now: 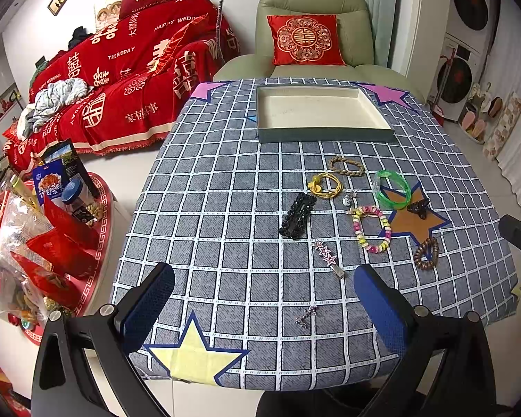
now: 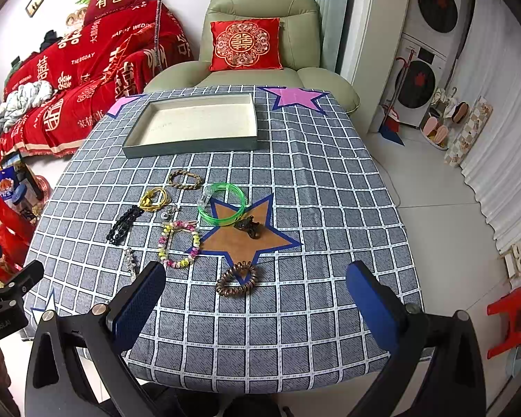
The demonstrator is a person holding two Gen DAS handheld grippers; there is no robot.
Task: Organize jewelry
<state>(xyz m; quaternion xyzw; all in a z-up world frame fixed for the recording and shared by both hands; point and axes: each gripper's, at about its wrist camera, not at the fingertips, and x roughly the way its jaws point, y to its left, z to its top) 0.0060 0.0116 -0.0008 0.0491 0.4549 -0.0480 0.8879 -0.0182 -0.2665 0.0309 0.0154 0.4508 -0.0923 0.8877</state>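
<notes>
A grey checked tablecloth with printed stars covers the table; a red-draped sofa fills the upper left. The jewelry lies centre-right: glossy green bangle, coiled brown hair tie, pastel bead bracelet. The shallow tray sits beyond. Left gripper and right gripper hover with jaws apart, their handles cut off below

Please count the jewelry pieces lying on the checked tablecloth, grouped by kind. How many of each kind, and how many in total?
Ring-shaped bracelets and hair ties: 5 (braided tan bracelet, yellow hair tie, green translucent bangle, pastel beaded bracelet, brown spiral hair tie)
Hair clips: 4 (black beaded clip, dark claw clip, pink star clip, small sparkly clip)
Small silver charm: 1
Total: 10
</notes>
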